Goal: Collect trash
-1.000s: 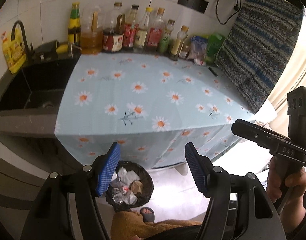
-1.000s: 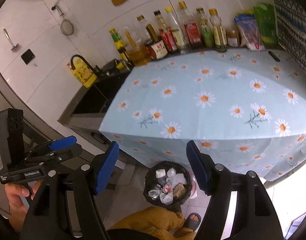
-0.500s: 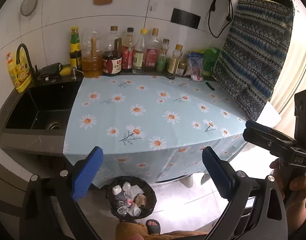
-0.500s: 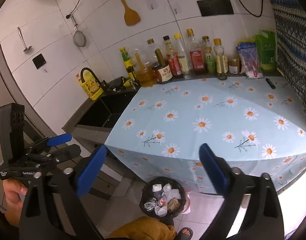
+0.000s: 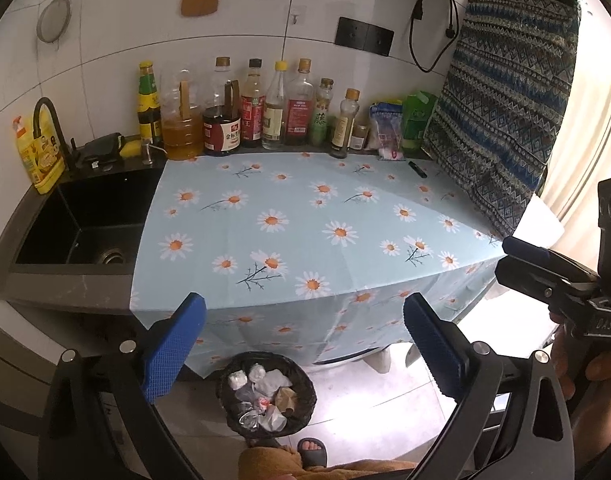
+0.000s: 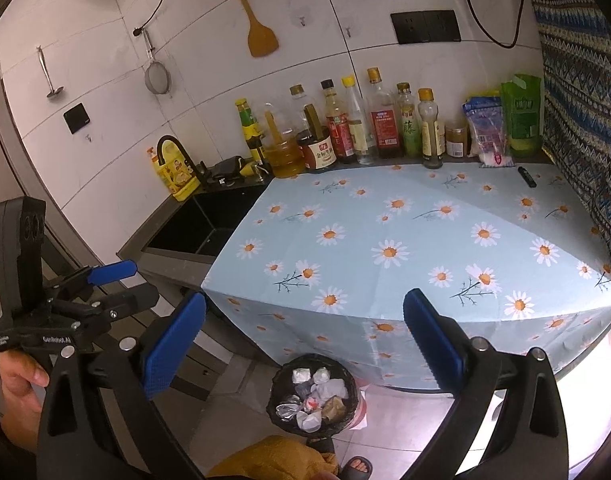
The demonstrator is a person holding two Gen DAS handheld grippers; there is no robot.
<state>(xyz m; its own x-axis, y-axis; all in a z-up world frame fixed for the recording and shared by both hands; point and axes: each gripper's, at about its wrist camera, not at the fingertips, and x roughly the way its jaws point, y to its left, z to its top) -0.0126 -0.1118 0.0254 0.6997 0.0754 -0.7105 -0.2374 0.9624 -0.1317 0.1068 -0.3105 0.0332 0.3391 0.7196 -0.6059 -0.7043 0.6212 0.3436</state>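
A black trash bin [image 5: 267, 394] on the floor in front of the counter holds crumpled paper, wrappers and foil; it also shows in the right wrist view [image 6: 314, 395]. My left gripper [image 5: 303, 344] is open and empty, held above the bin. My right gripper [image 6: 303, 344] is open and empty too, above and left of the bin. Each gripper shows in the other's view: the right one [image 5: 545, 276] at the far right, the left one [image 6: 101, 288] at the far left. The daisy-print cloth [image 5: 305, 224] on the counter carries no loose trash that I can see.
A row of sauce bottles [image 5: 257, 108] and packets [image 5: 401, 124] stands along the back wall. A black sink [image 5: 81, 224] is at the left with a yellow bottle [image 5: 35, 156]. A small black lighter [image 5: 417, 169] lies at the back right. A patterned cloth [image 5: 505, 112] hangs right.
Both grippers have opened wider and lifted back from the counter, so more wall shows. The bin sits farther below them.
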